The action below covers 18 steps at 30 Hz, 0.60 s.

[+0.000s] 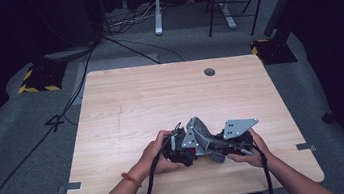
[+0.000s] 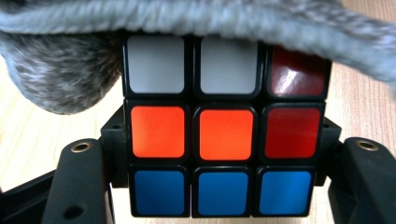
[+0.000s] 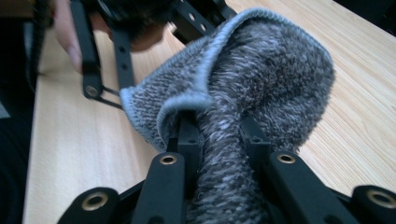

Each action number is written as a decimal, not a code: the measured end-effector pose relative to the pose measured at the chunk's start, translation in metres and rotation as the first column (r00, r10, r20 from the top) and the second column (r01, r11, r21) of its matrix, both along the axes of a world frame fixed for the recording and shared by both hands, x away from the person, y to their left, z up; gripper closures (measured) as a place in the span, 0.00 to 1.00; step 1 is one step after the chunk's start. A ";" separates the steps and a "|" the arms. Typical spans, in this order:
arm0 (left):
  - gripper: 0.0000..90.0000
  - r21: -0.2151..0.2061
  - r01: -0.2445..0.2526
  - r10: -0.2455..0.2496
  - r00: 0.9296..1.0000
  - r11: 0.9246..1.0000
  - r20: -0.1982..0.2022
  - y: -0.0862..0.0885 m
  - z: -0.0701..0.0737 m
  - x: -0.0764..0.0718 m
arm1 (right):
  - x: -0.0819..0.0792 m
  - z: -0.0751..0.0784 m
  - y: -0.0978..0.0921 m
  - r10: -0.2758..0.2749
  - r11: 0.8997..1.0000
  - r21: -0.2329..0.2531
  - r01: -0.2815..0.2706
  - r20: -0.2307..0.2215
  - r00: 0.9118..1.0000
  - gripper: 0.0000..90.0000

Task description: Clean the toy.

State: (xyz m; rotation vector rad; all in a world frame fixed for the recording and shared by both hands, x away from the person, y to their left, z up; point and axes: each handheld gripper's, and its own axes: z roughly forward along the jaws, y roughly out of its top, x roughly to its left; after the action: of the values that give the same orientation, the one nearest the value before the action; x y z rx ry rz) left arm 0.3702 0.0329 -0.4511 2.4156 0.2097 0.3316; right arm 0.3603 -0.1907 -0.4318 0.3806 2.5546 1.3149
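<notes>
Sitting near front edge of wooden desk (image 1: 159, 93), both hands meet. Right gripper (image 3: 217, 140) clamped on grey knit cloth (image 3: 261, 79), draped over Rubik's cube (image 2: 224, 135) pinched tight in left gripper (image 2: 219, 186).

- The left gripper (image 1: 187, 148) and right gripper (image 1: 219, 146) sit near the table's (image 1: 159, 93) near edge, jaws facing each other, just beside one another.
- The puzzle cube (image 2: 226, 135) sits between the left gripper's jaws — one jaw on each side of it.
- The cloth (image 3: 261, 93) runs between the right gripper's jaws and bulges out ahead of them.
- From the left gripper's own view, the cloth (image 2: 187, 23) drapes over the top of the cube and hangs down at its upper left.
- In the high view the cloth (image 1: 200, 133) lies between the two grippers, over the cube (image 1: 190, 151).
- Ahead of the right gripper, beyond the cloth, are the left gripper's arms (image 3: 93, 56) and a hand (image 3: 65, 32).
</notes>
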 end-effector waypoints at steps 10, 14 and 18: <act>0.37 -0.114 -0.002 0.004 1.000 0.993 0.019 0.010 0.009 -0.001 | 0.020 -0.020 -0.015 -0.057 0.998 -0.016 0.056 -0.107 0.993 0.84; 0.36 -0.117 0.002 0.000 1.000 0.993 0.013 0.011 0.007 -0.001 | 0.018 -0.017 -0.016 -0.017 0.998 0.051 0.023 -0.121 0.993 0.84; 0.36 -0.098 0.003 -0.001 1.000 0.995 0.022 0.009 0.005 -0.002 | 0.017 -0.013 -0.019 0.005 0.995 0.100 0.007 -0.119 0.993 0.84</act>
State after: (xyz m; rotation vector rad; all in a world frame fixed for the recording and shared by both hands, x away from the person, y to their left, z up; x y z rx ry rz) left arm 0.3681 0.0422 -0.4459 2.3143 0.2084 0.3393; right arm 0.3769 -0.2094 -0.4444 0.4936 2.5891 1.4665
